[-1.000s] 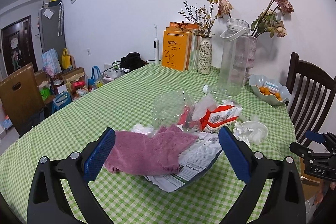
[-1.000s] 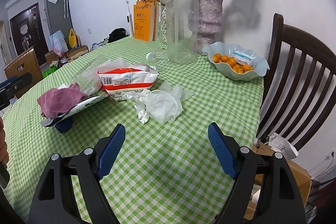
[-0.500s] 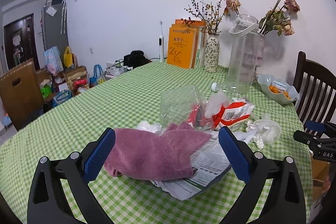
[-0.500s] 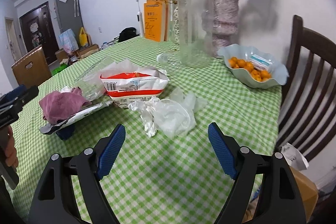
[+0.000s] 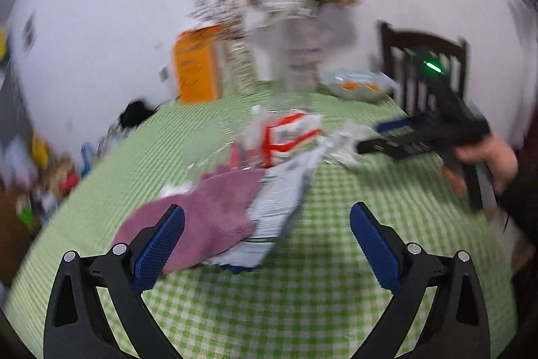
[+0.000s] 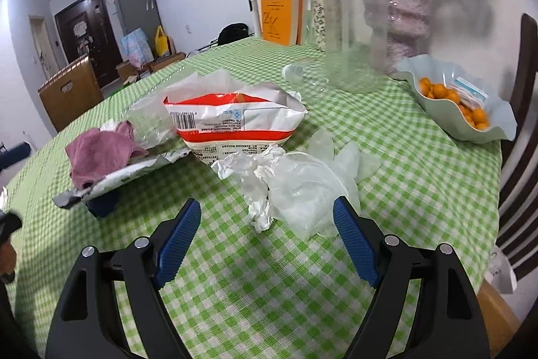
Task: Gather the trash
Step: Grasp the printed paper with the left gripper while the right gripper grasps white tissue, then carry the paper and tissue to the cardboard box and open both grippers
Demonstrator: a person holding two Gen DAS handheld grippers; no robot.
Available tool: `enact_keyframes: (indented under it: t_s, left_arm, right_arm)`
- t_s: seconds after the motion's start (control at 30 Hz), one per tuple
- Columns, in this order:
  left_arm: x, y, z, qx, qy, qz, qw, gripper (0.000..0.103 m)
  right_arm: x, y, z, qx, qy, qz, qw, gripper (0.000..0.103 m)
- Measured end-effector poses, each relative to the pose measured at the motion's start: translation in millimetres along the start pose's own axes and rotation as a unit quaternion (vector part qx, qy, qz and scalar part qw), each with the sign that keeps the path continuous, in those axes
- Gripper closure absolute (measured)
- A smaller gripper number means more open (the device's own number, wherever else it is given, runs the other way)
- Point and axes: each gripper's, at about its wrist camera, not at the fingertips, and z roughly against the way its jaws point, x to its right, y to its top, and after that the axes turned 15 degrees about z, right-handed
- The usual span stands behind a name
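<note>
Jaws stand wide apart and empty on both the right gripper (image 6: pixel 267 234) and the left gripper (image 5: pixel 267 244). Just ahead of the right one, on the green-checked table (image 6: pixel 420 157), lies a crumpled clear plastic bag (image 6: pixel 302 187): judged light, limp and slippery, best pinched at its bunched white knot. Beyond sits a red-and-white snack bag (image 6: pixel 235 120), likely crinkly; grip its open rim.
</note>
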Motion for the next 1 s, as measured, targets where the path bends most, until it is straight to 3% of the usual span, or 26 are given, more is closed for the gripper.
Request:
enact_keyframes:
  t_s: [0.13, 0.23, 0.3, 0.37, 0.43, 0.47, 0.53, 0.6, 0.77, 0.83, 0.9, 1.0]
  left_arm:
    - [18.3, -10.0, -29.2, -0.015, 0.038, -0.040, 0.9984, 0.008]
    - [16.6, -20.3, -48.6, -0.047, 0.047, -0.039, 0.9970, 0.016]
    - [11.4, -22.8, -59.7, -0.064, 0.051, -0.022, 0.9964, 0.031]
    - [2.6, -21.9, -64.8, -0.069, 0.055, 0.007, 0.9961, 0.065]
    - [-7.6, -16.2, -65.7, -0.069, 0.062, 0.041, 0.9948, 0.092]
    - [-11.3, -12.8, -63.5, -0.062, 0.066, 0.056, 0.9943, 0.095]
    - [-16.6, -2.9, -49.2, -0.033, 0.055, 0.086, 0.9942, 0.100]
    - [-21.2, 7.4, -35.6, -0.007, 0.036, 0.115, 0.9927, 0.102]
    - [-28.8, 28.6, -4.9, 0.051, -0.008, 0.176, 0.9831, 0.103]
    - [-27.3, 35.4, 4.2, 0.063, -0.017, 0.183, 0.9809, 0.103]
    - [-22.3, 41.3, 17.8, 0.081, -0.020, 0.181, 0.9800, 0.103]
    - [-15.7, 50.2, 30.3, 0.105, -0.011, 0.173, 0.9792, 0.103]
  right_arm:
    - [-1.5, 0.2, -11.1, -0.016, -0.018, 0.035, 0.999, 0.025]
    - [6.1, 0.8, -18.7, -0.026, -0.021, 0.037, 0.999, 0.025]
    - [8.6, 3.6, -25.4, -0.034, -0.021, 0.044, 0.998, 0.025]
    - [7.0, 7.2, -29.4, -0.037, -0.025, 0.055, 0.998, 0.025]
    - [1.0, 11.2, -27.4, -0.030, -0.027, 0.072, 0.997, 0.025]
    - [-1.0, 12.5, -24.7, -0.024, -0.031, 0.076, 0.996, 0.025]
    - [-6.9, 14.9, -16.0, -0.002, -0.037, 0.090, 0.995, 0.025]
    - [-14.0, 18.4, -10.9, 0.015, -0.008, 0.106, 0.994, 0.029]
    - [-24.9, 28.0, -24.0, 0.003, 0.022, 0.138, 0.990, 0.063]
    - [-19.7, 30.5, -38.2, -0.016, 0.035, 0.129, 0.991, 0.097]
    - [-14.1, 34.3, -38.5, -0.017, 0.047, 0.113, 0.992, 0.100]
    - [-13.7, 45.1, 1.1, 0.033, 0.084, 0.107, 0.990, 0.100]
